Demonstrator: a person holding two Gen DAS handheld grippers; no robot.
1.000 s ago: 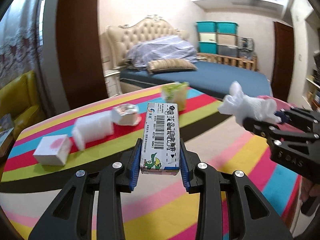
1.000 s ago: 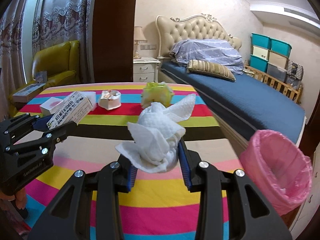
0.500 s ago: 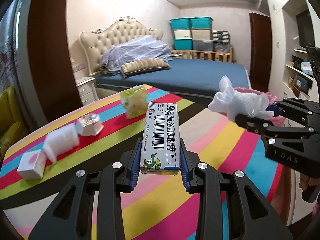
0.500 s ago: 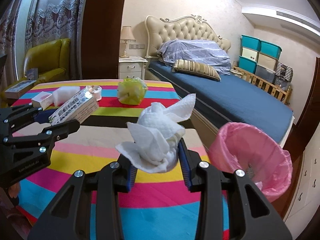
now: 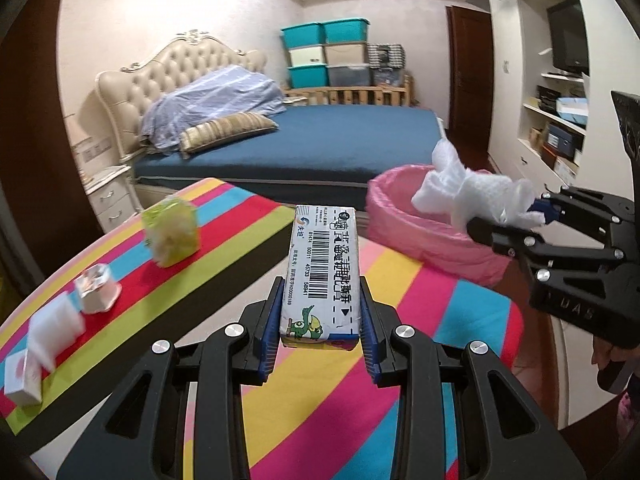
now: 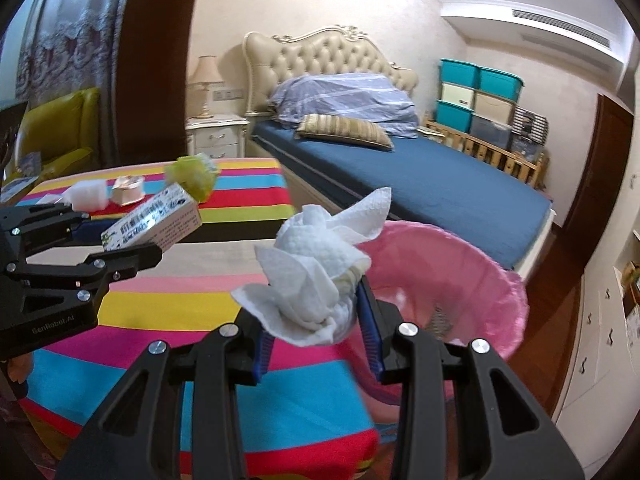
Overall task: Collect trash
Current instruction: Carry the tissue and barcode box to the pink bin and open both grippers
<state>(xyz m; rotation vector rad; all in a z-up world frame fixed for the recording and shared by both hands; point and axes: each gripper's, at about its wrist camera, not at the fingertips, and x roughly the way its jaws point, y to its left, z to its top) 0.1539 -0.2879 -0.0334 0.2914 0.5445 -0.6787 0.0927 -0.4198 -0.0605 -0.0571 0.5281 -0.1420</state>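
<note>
The carton (image 5: 320, 276) at centre frame is printed cardboard with a slight sheen. The wad (image 6: 316, 276) is soft, embossed white paper. At right, the bin liner (image 6: 472, 276) is thin, crinkled pink plastic. The striped tablecloth (image 5: 460, 312) looks matt woven cloth.

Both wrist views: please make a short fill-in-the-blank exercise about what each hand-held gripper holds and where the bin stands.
1. The left hand-held gripper is shut on a small ____ printed with a barcode.
2. The right hand-held gripper holds a crumpled white ____.
3. The bin beside the striped table has a liner of ____ colour.

Missing words: box; paper towel; pink
</note>
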